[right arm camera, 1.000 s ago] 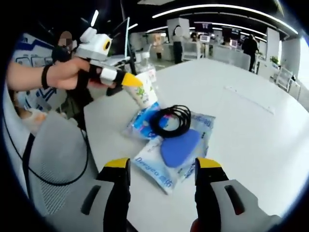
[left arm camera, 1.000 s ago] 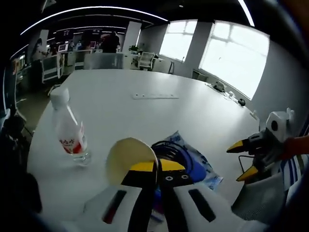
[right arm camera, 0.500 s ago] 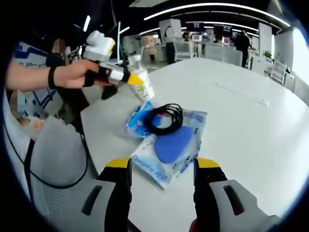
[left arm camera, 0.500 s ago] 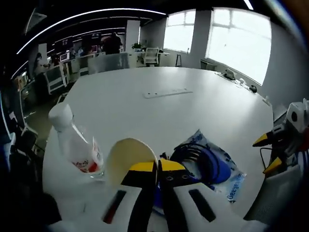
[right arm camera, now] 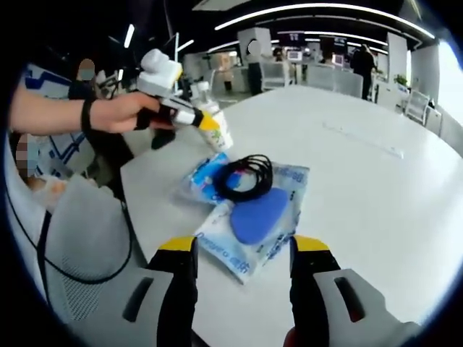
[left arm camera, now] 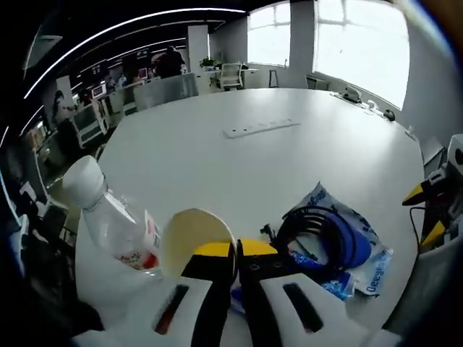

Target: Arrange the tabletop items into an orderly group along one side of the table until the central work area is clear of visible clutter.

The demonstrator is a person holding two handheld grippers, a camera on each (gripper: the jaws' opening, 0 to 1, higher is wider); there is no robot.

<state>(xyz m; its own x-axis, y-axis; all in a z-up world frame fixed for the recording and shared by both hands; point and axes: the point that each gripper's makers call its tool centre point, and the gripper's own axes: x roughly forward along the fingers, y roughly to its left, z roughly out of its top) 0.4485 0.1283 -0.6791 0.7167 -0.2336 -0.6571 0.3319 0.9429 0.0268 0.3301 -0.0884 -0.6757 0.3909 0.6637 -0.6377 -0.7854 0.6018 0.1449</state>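
Observation:
My left gripper (left arm camera: 235, 249) is shut on the rim of a cream paper cup (left arm camera: 189, 242), held just above the table beside a clear water bottle (left arm camera: 108, 224) with a red label. In the right gripper view, a hand holds that left gripper (right arm camera: 206, 123) with the cup (right arm camera: 218, 136) near the bottle (right arm camera: 203, 94) at the table's corner. A black cable coil (right arm camera: 246, 177) lies on blue-and-white packets (right arm camera: 239, 242), with a blue oval pad (right arm camera: 259, 215) beside it. The right gripper (right arm camera: 244, 249) is open, close to the packets and holding nothing. It also appears at the right edge of the left gripper view (left arm camera: 427, 213).
A white power strip (left arm camera: 260, 129) lies mid-table, also seen as a strip (right arm camera: 365, 141) in the right gripper view. A grey mesh chair (right arm camera: 72, 231) stands at the table's near edge. The white table (left arm camera: 217, 166) stretches away towards desks, chairs and people at the back.
The left gripper has carried the cup closer to the water bottle, away from the cable and packets. The right gripper has hardly moved and stays open.

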